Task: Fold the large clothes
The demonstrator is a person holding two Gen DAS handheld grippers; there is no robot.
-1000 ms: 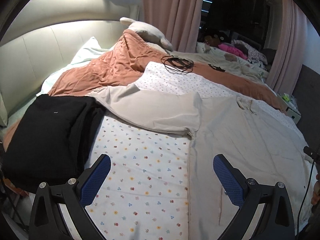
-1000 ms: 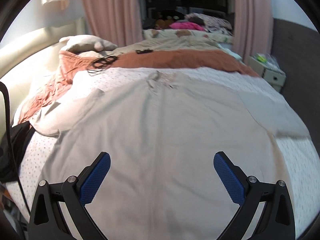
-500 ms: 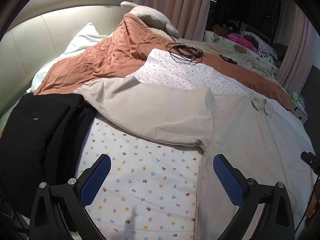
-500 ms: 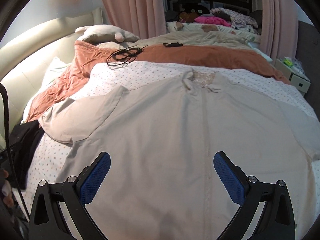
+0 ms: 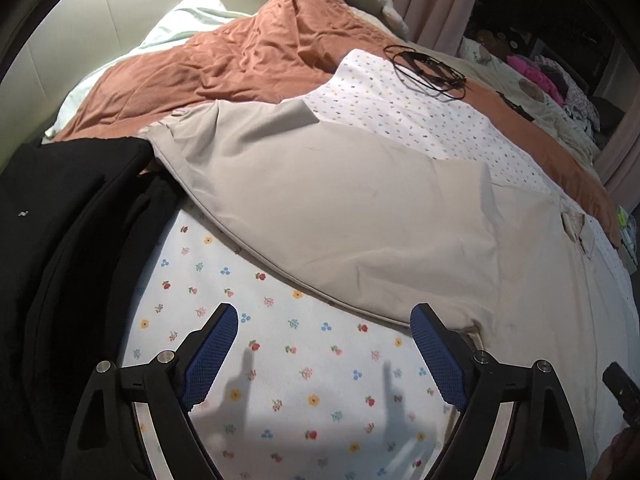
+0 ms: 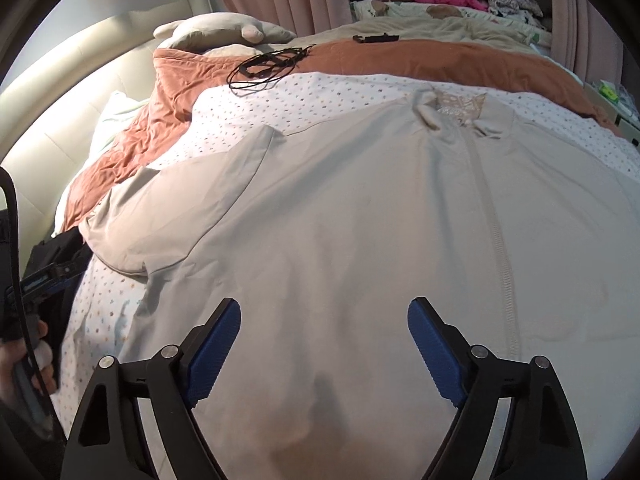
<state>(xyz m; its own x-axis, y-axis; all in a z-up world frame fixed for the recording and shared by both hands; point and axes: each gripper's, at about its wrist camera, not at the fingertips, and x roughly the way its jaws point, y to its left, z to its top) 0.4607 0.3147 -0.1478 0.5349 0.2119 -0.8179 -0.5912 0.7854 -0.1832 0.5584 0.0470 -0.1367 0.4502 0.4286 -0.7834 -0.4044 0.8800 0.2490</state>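
Across the middle of both views a large beige jacket lies spread flat on a white sheet printed with small flowers and fruit, collar toward the top of the frame and a zip seam running down its front. In the left wrist view its sleeve stretches from centre toward the upper left, its curved hem edge crossing just above the left gripper. That gripper's jaws stand wide apart and have just been closing a little, with only bare printed sheet between the blue ribbed pads; the right-hand pad sits just beside the sleeve's lower edge near the armpit. The right gripper hangs over the jacket's smooth, lightly creased body, jaws likewise wide and just narrowed, nothing gripped.

Open sheet shows at lower centre of the left view. To its left a folded black garment crowds the frame edge, touching the sleeve cuff. Behind, a rumpled rust-coloured quilt and a coil of thin black cable lie well apart from the grippers. A padded cream headboard curves along the upper left.
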